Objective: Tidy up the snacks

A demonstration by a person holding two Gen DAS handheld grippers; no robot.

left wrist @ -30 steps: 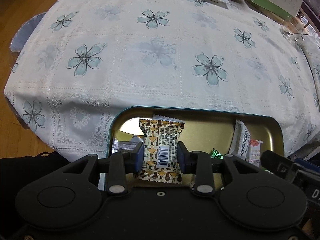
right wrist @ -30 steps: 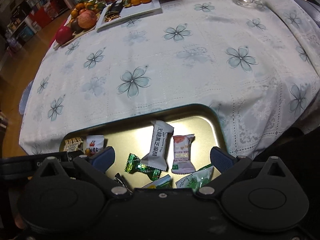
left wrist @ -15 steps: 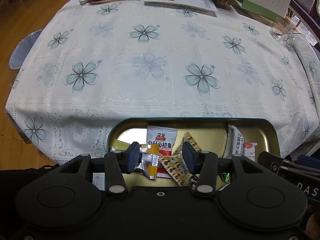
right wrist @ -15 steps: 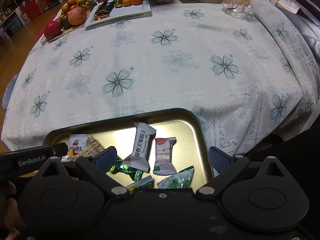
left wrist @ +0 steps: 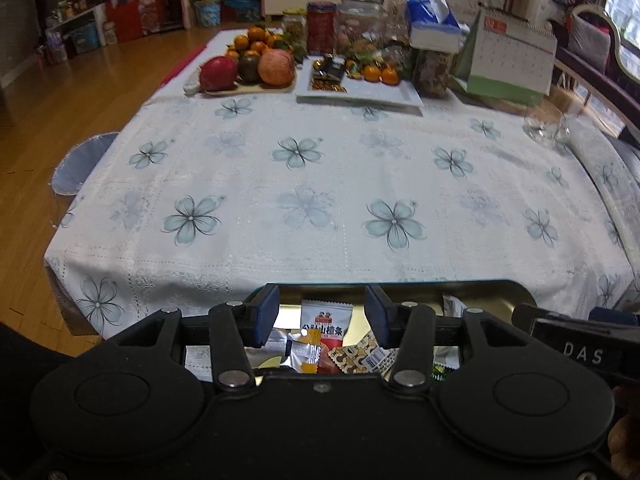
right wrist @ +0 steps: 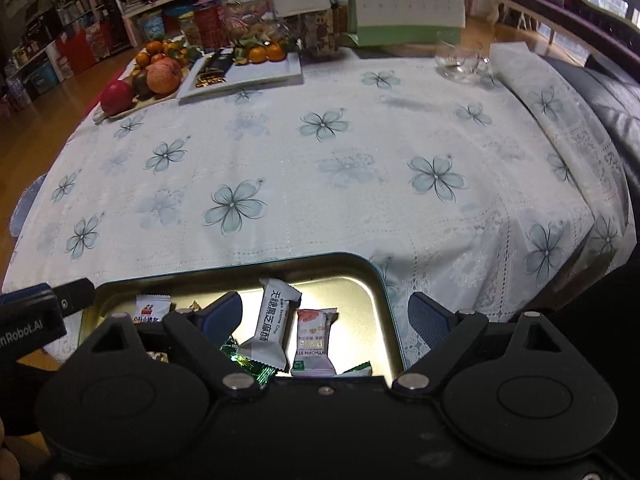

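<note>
A gold metal tray with a teal rim sits at the near table edge and holds several wrapped snacks. My left gripper is open and empty above its left part, over a white and red packet, a silver and orange packet and a brown patterned packet. My right gripper is open wide and empty above the right part, over a white sesame crisp packet, a pink and white packet and a green candy. The tray rim shows in the left wrist view.
The table has a white floral cloth. At the far end stand a fruit board, a white plate with snacks and oranges, jars, a tissue box, a desk calendar and a glass bowl. A dark sofa lies right.
My left gripper let go of the brown patterned packet, which now lies in the tray, then opened wider. Both grippers rose and tilted up, bringing the far end of the table into view.
</note>
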